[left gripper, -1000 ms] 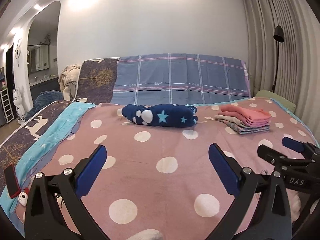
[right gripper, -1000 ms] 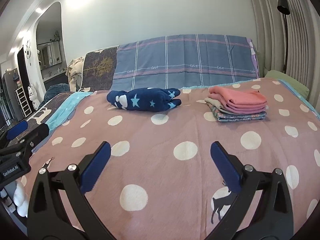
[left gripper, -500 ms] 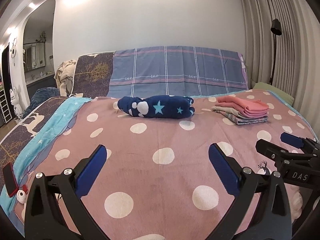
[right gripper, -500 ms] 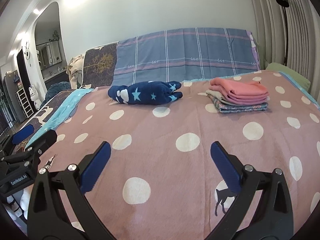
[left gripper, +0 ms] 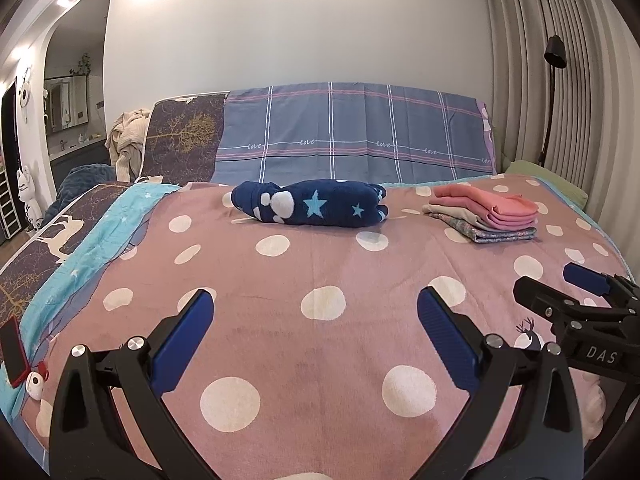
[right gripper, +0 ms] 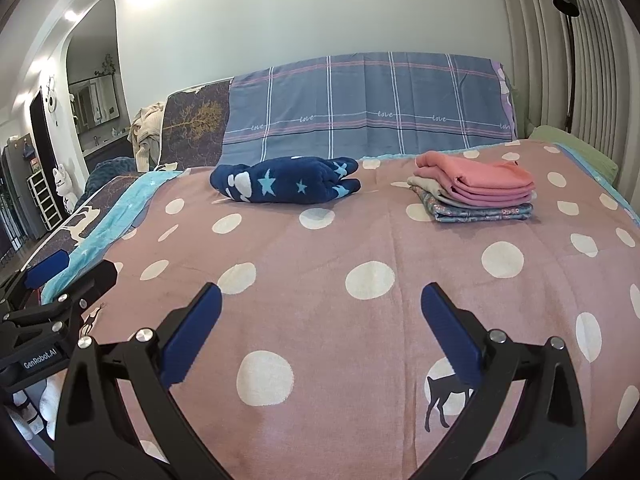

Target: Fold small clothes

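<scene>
A: Navy star-print garment (left gripper: 310,203), bunched into a loose roll, lies toward the far edge of the bed (left gripper: 320,344), about midway across, just in front of the plaid sheet (left gripper: 360,132) draped over the headboard. Unfolded, nothing touching it.

B: Finished pile?

A: Stack of folded clothes (left gripper: 486,216), pink on top and a floral piece at the bottom, toward the far right corner of the bed, apart from the navy roll.

B: Tools?

A: Left tool (left gripper: 316,320) hangs over the near edge, jaws spread wide, nothing between them. Right tool (right gripper: 320,320) likewise: released, empty, over the near edge to the right of the left one. Both well short of the garment.

B: Step, as you judge it?

A: Reach for the navy piece and spread it flat. Not begun.

B: Risks?

A: The fabric looks thick and fleecy. A pinch into the roll may catch several layers, so it would lift as a lump instead of opening. Pinching too deep could snag the polka-dot blanket (right gripper: 360,248) and drag it along. A wide sweep to the right could knock the stack askew.
</scene>
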